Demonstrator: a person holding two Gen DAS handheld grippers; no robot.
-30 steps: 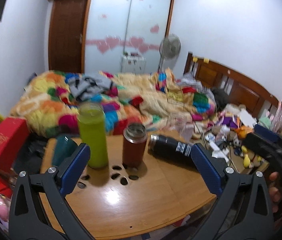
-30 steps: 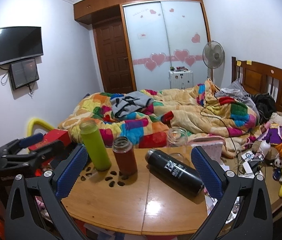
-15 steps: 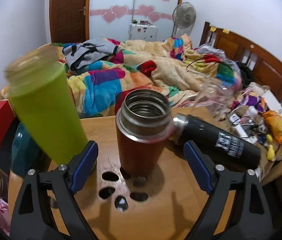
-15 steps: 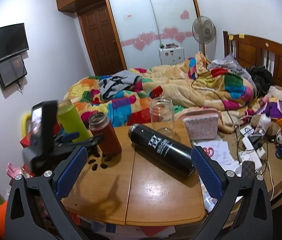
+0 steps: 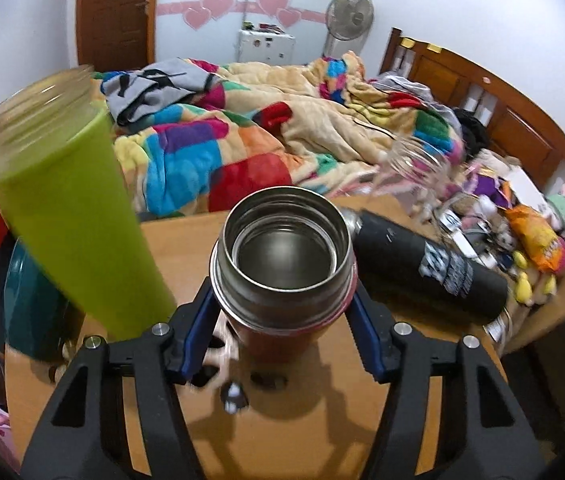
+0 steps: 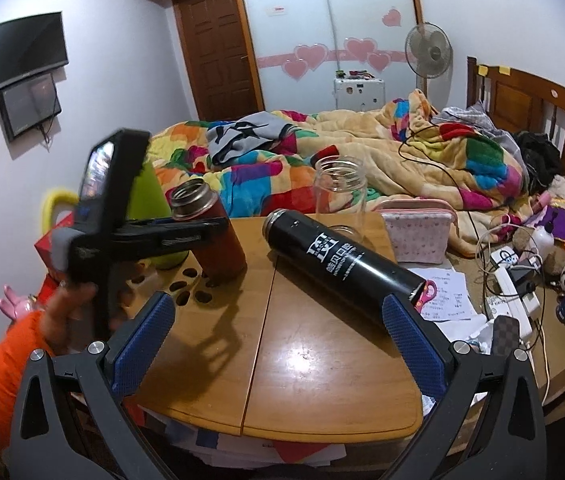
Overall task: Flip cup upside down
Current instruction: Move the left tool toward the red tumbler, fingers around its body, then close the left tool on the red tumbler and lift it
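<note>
The red steel cup (image 5: pixel 282 276) stands upright with its mouth open on the wooden table (image 5: pixel 322 432). My left gripper (image 5: pixel 282 320) is shut on its body, a blue pad on each side. In the right wrist view the cup (image 6: pixel 212 232) stands at the table's left with the left gripper (image 6: pixel 186 232) clamped across it. My right gripper (image 6: pixel 278 344) is open and empty above the table's front part (image 6: pixel 322 380).
A tall green bottle (image 5: pixel 70 224) stands just left of the cup. A black flask (image 6: pixel 342 264) lies on its side mid-table. A clear glass jar (image 6: pixel 338 196) and a pink pouch (image 6: pixel 418 232) are at the back. Clutter lies to the right.
My left gripper moved forward to the red cup and closed on it. My right gripper stayed open and shifted slightly.
</note>
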